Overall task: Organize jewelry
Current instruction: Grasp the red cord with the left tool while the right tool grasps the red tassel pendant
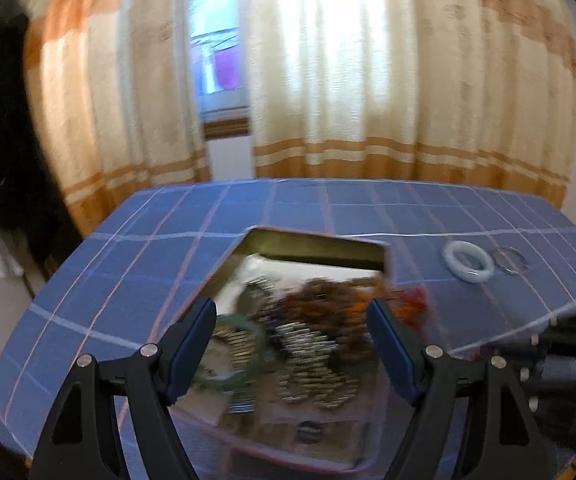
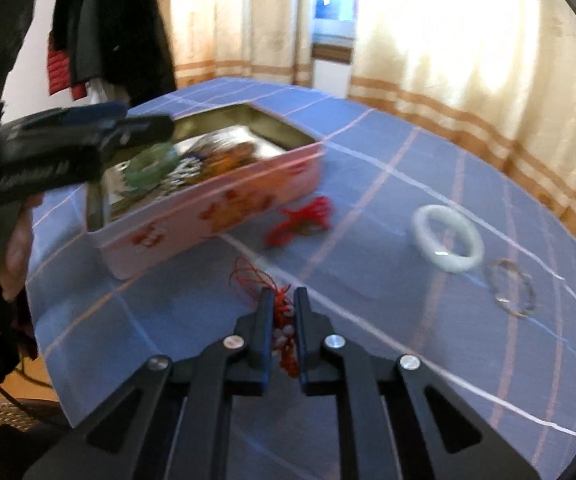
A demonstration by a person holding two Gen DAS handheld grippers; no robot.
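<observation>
Over on the left, the left gripper (image 2: 144,126) hangs above the pink tin (image 2: 216,204) with its jaws spread wide and nothing between them, the heap of beaded pieces and a green bangle (image 2: 150,166) lying loose in the tin beneath it. If it dips carelessly it could rake that pile or nudge the tin across the blue checked cloth (image 2: 367,152). Nearer the middle, the right gripper (image 2: 284,300) is clamped on a red tasselled cord (image 2: 284,320) (only a thin bunch of threads sits between the pads), so a quick lift might let it slip, or its trailing loop might snag. A second red cord (image 2: 303,218) lies just beside the tin. Further right, the white bangle (image 2: 449,238) and thin wire bangles (image 2: 509,288) wait near the table edge, where a sweeping arm could knock them off.
</observation>
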